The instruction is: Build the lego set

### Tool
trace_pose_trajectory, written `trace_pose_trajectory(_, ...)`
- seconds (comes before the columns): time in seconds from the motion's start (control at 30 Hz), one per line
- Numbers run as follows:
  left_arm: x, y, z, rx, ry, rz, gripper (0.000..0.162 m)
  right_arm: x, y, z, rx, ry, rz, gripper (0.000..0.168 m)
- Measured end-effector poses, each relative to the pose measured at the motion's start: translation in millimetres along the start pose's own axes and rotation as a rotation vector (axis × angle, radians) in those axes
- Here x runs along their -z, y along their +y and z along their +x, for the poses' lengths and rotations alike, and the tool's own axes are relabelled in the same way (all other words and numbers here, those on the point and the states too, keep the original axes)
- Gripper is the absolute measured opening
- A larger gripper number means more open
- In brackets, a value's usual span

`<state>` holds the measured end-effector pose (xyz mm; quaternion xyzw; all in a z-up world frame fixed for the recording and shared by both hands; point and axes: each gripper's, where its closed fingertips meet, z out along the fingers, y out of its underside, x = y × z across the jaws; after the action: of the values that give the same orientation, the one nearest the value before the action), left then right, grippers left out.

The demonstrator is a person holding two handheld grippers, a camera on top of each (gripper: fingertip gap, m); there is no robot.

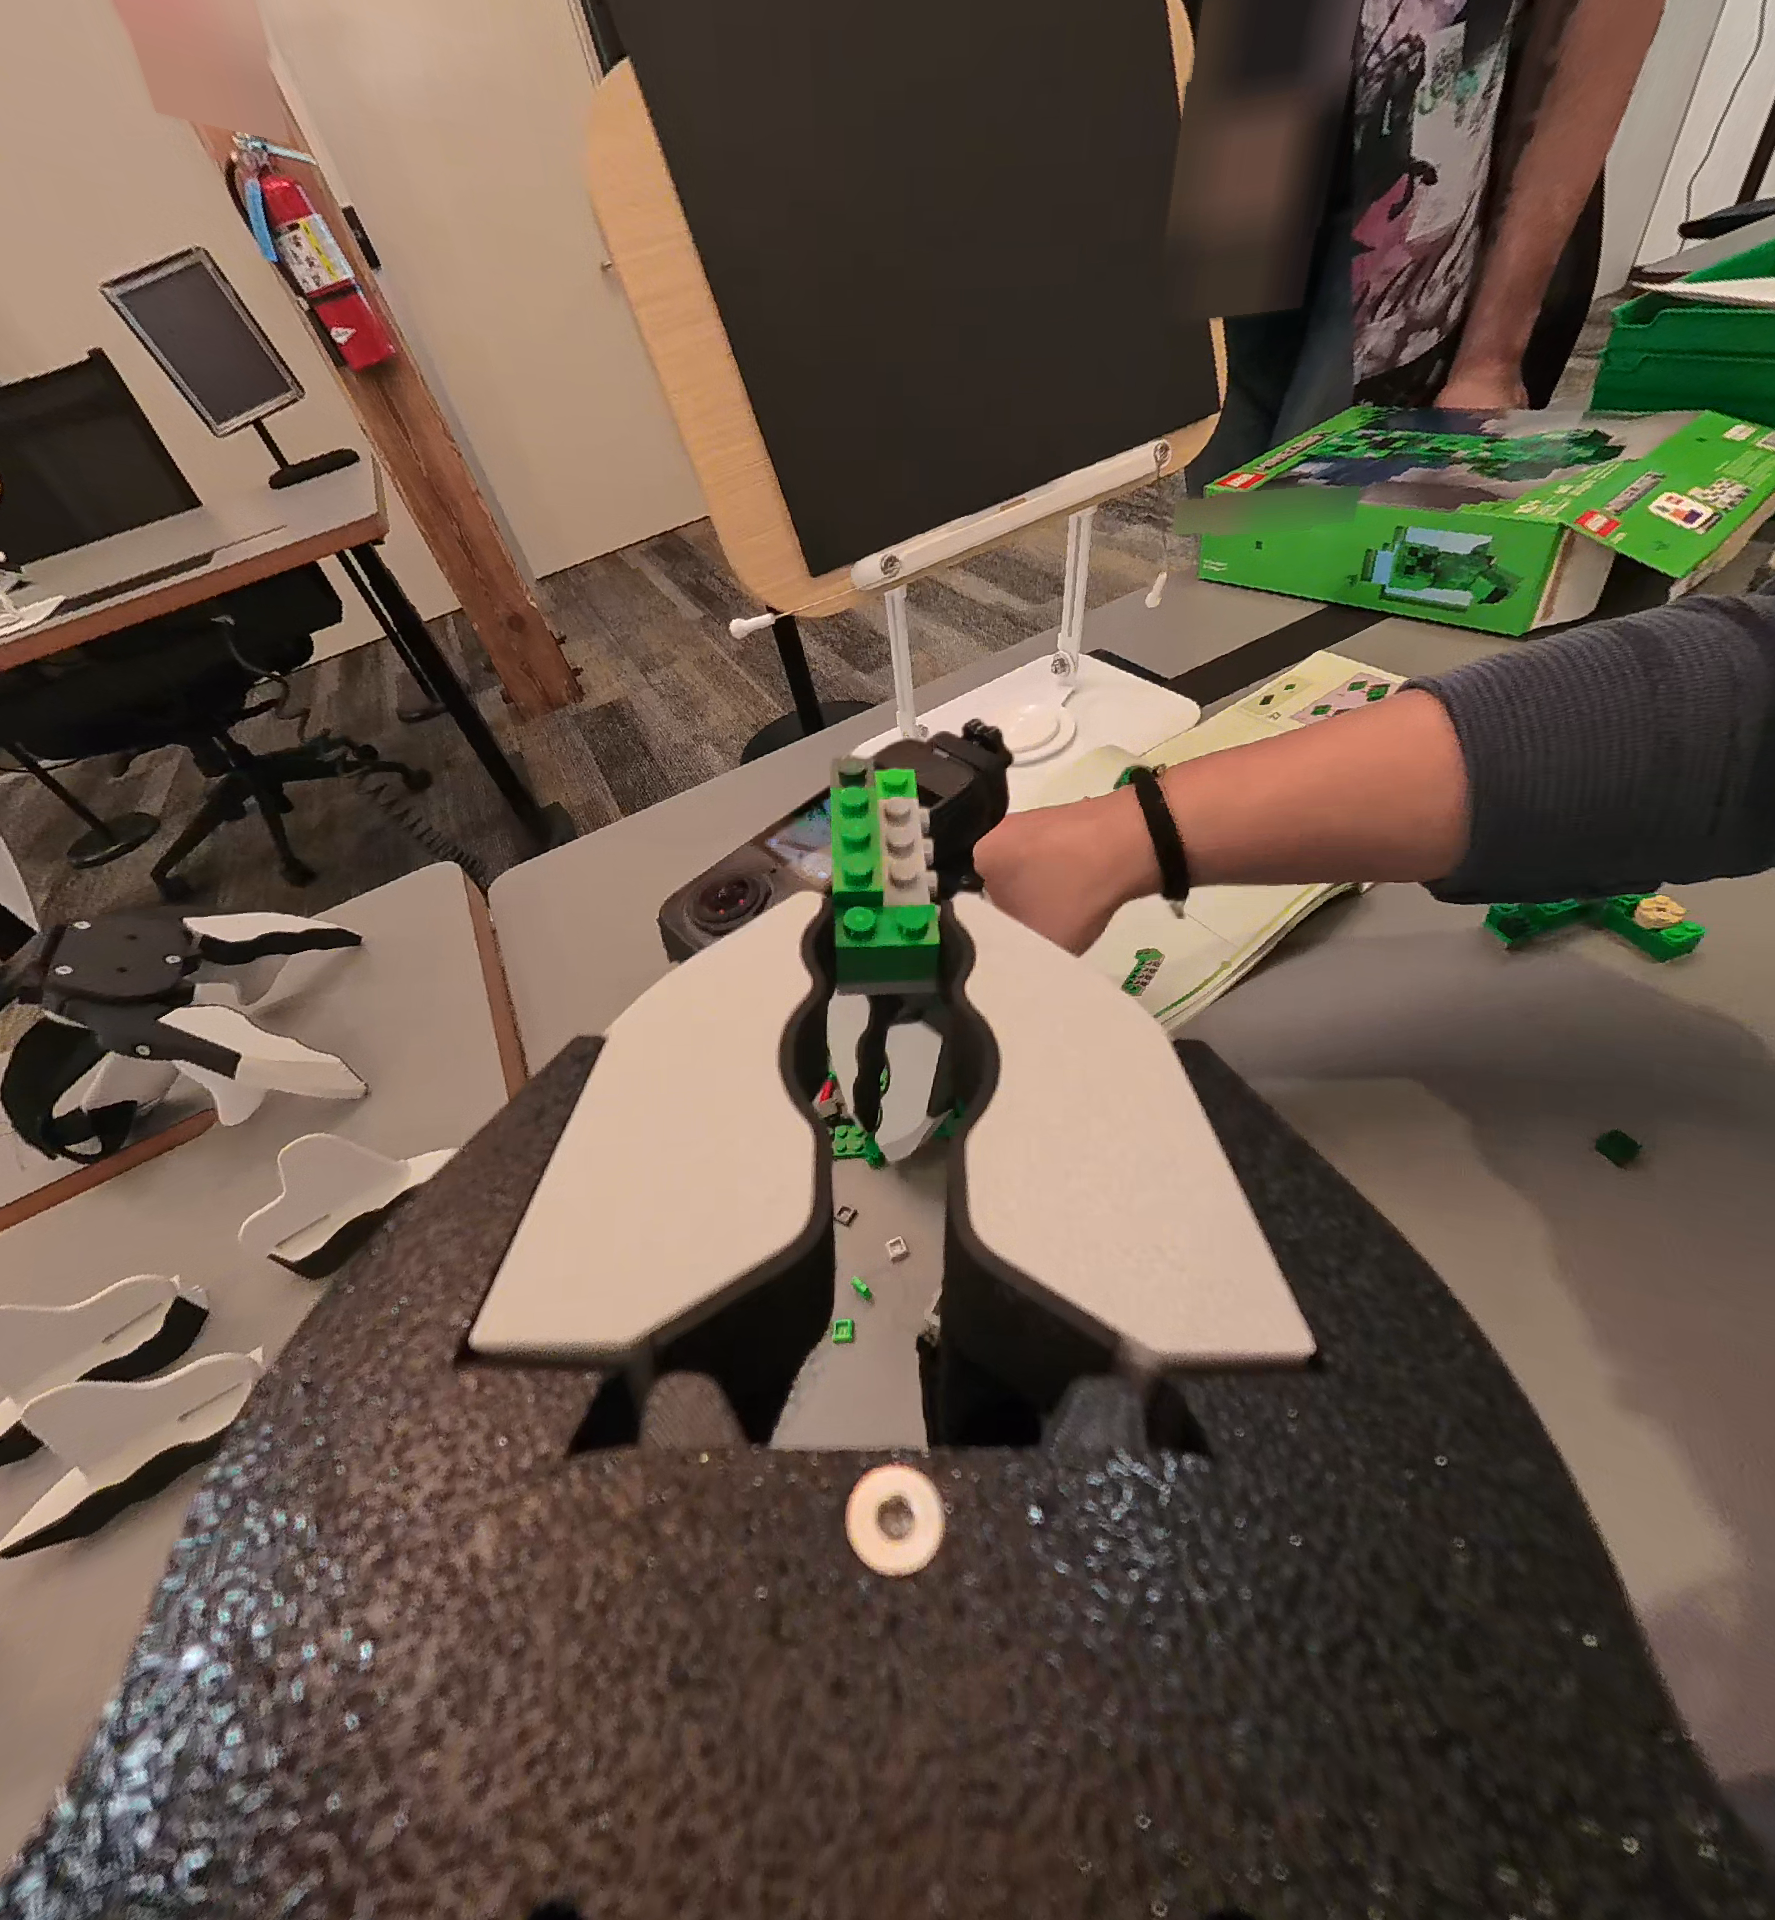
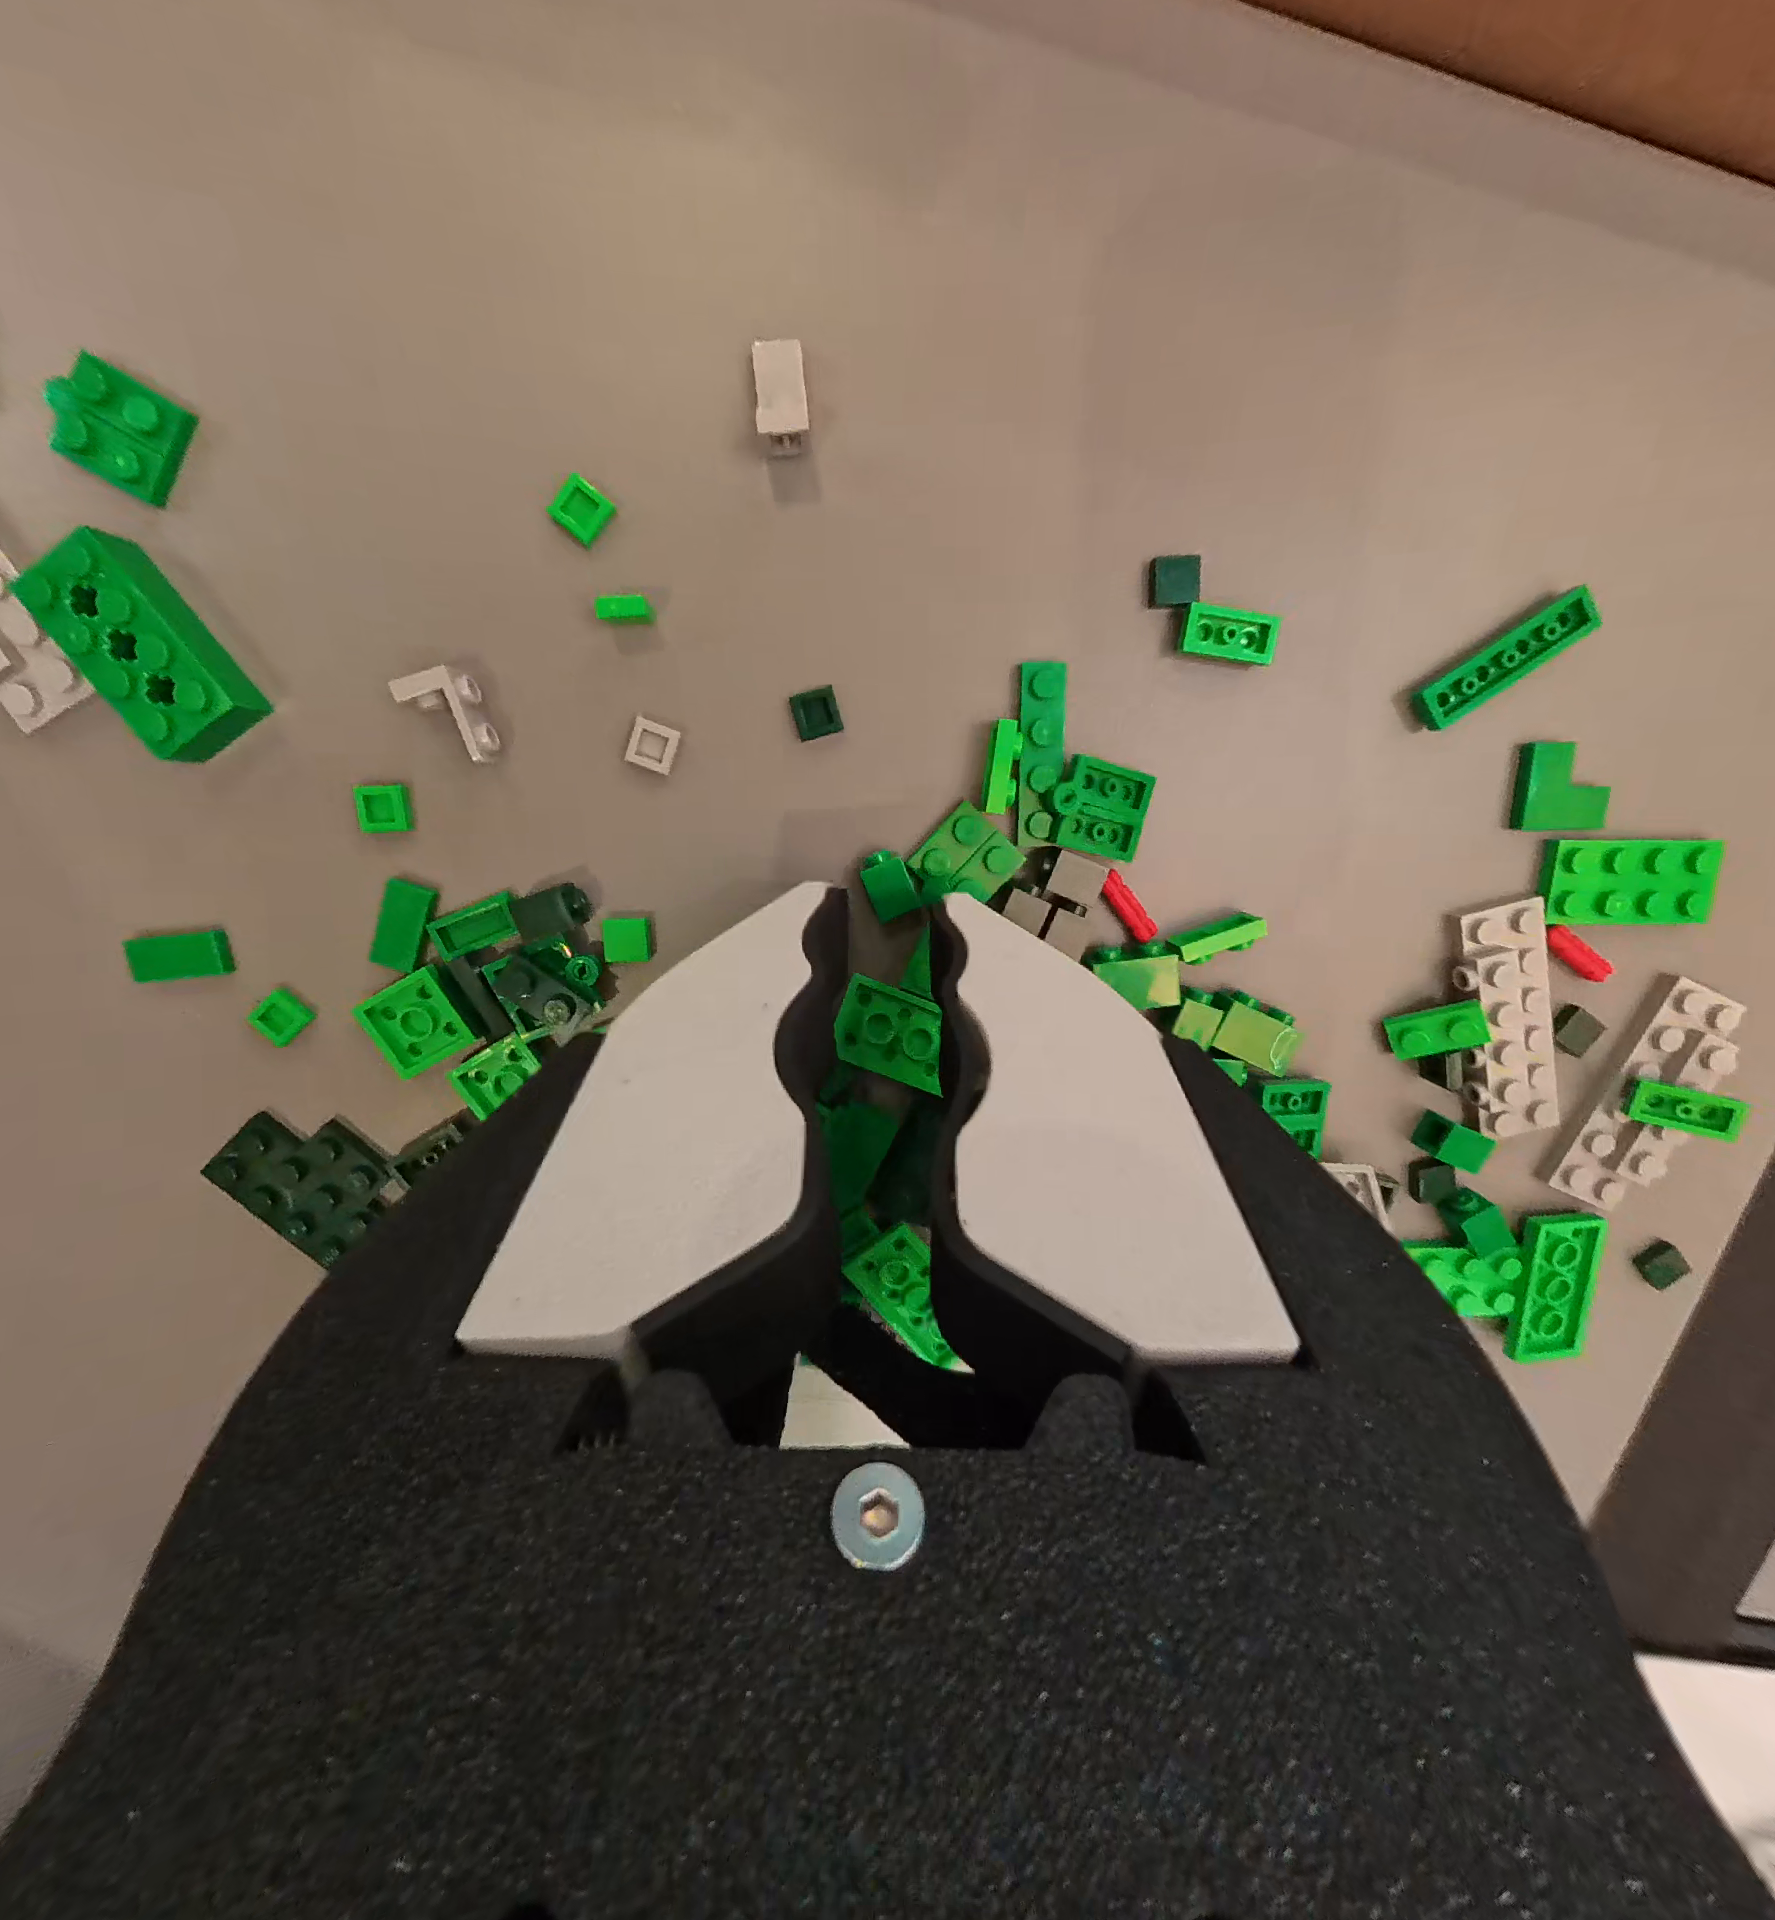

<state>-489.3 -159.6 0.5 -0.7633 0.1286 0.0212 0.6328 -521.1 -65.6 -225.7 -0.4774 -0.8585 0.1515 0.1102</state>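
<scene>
My left gripper point(image 1: 885, 940) is shut on a green and grey brick assembly point(image 1: 881, 873) and holds it upright above the grey table point(image 1: 1434, 1195). My right gripper point(image 2: 891, 899) points down into a pile of loose green bricks point(image 2: 1070, 821). Its jaws stand a narrow gap apart, with a small green brick point(image 2: 888, 883) at the tips. I cannot tell whether they pinch it. In the left wrist view the right gripper point(image 1: 878, 1138) shows below the assembly, held by a hand point(image 1: 1049, 873).
Green, grey and red bricks point(image 2: 1506, 1029) lie scattered over the table point(image 2: 966, 208). An open instruction booklet point(image 1: 1236, 935), a green set box point(image 1: 1485, 509), a partly built green piece point(image 1: 1589, 925) and spare gripper fingers point(image 1: 104, 1371) lie around. A person point(image 1: 1465, 208) stands behind. My hands' fingertips stand some 25 centimetres from each other.
</scene>
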Motion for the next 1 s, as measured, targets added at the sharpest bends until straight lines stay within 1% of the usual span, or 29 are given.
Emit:
trace_pose_trajectory(0.13,4.6,0.7,-4.2,0.011,-0.015,0.012,0.018,8.6,-0.9,4.8,0.010,0.001,0.021,0.013)
trace_pose_trajectory(0.23,6.1,0.4,-5.4,0.015,-0.018,0.018,0.018,10.9,-2.9,-1.3,0.093,-0.067,0.051,0.014)
trace_pose_trajectory(0.3,5.9,0.6,-4.8,0.012,-0.016,0.016,0.018,7.9,3.3,-1.4,0.105,-0.070,0.006,0.017)
trace_pose_trajectory(0.33,5.7,0.6,-4.6,0.012,-0.014,0.015,0.018,6.5,2.9,-3.1,0.118,-0.073,0.011,0.018)
trace_pose_trajectory(0.5,6.5,0.3,-4.8,0.015,-0.012,0.021,0.017,6.1,-5.9,-5.4,0.335,0.001,0.081,0.016)
trace_pose_trajectory(0.6,7.4,-0.3,-4.7,0.014,-0.013,0.024,0.017,3.7,-6.6,-2.8,0.447,0.035,0.061,0.015)
trace_pose_trajectory(0.73,7.6,0.5,-4.9,0.016,-0.014,0.021,0.018,-2.1,-6.9,-1.3,0.469,0.007,0.024,0.015)
trace_pose_trajectory(0.8,7.5,0.4,-4.9,0.015,-0.014,0.020,0.018,-4.8,-6.8,-0.1,0.474,0.002,0.013,0.008)
trace_pose_trajectory(0.87,7.2,0.2,-4.9,0.013,-0.016,0.019,0.018,-4.5,-6.3,-0.9,0.470,-0.008,0.012,0.008)
trace_pose_trajectory(0.93,6.9,0.1,-4.5,0.011,-0.015,0.016,0.018,1.4,-5.5,-0.1,0.471,0.020,0.038,0.007)
trace_pose_trajectory(1.0,6.0,-0.2,-3.7,0.009,-0.013,0.014,0.018,18.8,-2.1,-5.2,0.448,0.046,0.092,0.007)
